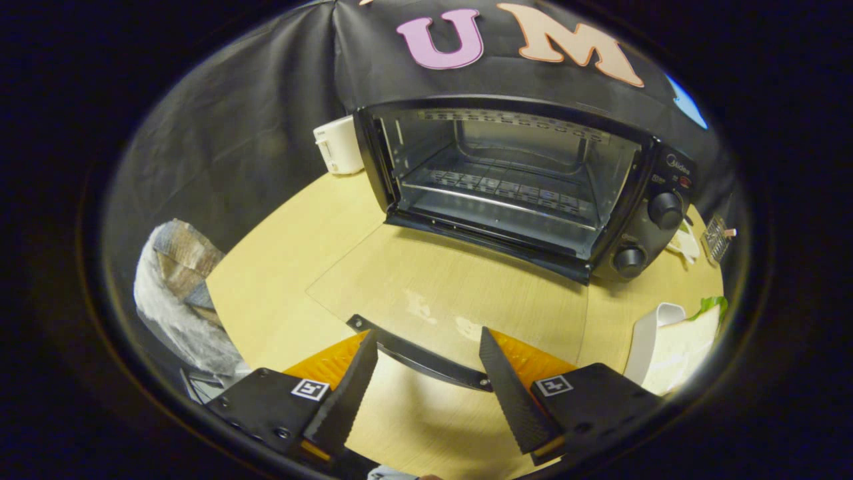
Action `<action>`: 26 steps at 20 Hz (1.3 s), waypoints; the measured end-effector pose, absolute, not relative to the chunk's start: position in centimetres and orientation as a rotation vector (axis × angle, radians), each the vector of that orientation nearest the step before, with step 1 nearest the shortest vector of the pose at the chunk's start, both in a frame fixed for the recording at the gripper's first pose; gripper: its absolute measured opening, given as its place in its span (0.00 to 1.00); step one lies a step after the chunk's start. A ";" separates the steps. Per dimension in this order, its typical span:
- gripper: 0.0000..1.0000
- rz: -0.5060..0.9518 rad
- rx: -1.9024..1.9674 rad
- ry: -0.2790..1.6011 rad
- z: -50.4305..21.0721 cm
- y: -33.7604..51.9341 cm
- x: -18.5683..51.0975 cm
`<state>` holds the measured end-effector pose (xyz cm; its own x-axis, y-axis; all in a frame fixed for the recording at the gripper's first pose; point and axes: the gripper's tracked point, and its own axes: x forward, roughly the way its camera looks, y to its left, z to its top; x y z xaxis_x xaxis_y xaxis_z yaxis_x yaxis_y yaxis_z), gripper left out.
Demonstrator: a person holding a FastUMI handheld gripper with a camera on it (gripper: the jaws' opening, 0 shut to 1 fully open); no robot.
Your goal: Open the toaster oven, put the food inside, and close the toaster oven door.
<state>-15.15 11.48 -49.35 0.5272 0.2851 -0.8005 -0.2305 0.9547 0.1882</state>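
The gripper (428,347) hung spread over the door handle (426,359), touching nothing; the toaster oven (526,187) stood open beyond. A sandwich (686,347) lay just beside the right finger.

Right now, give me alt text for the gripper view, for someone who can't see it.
A toaster oven stands open and empty on a wooden table, its glass door folded flat. The hand-held gripper is open, fingers either side of the door handle. A sandwich sits on a white plate beside it.

Toaster oven (526,180): glossy black casing, bright metal rack | door (446,293): clear smooth glass | table (293,267): pale matt wood grain | gripper (426,353): fingers spread, ridged pads
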 end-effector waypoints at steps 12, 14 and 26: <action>0.96 0.032 0.050 0.587 -35.4 -6.0 -7.9; 0.96 -0.032 0.044 0.567 -34.4 -10.0 -8.1; 0.97 -0.215 0.153 0.749 -42.5 -20.8 -15.1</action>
<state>-15.13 -20.83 -42.54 0.7122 -0.1387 -0.6881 0.2470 0.9671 0.0608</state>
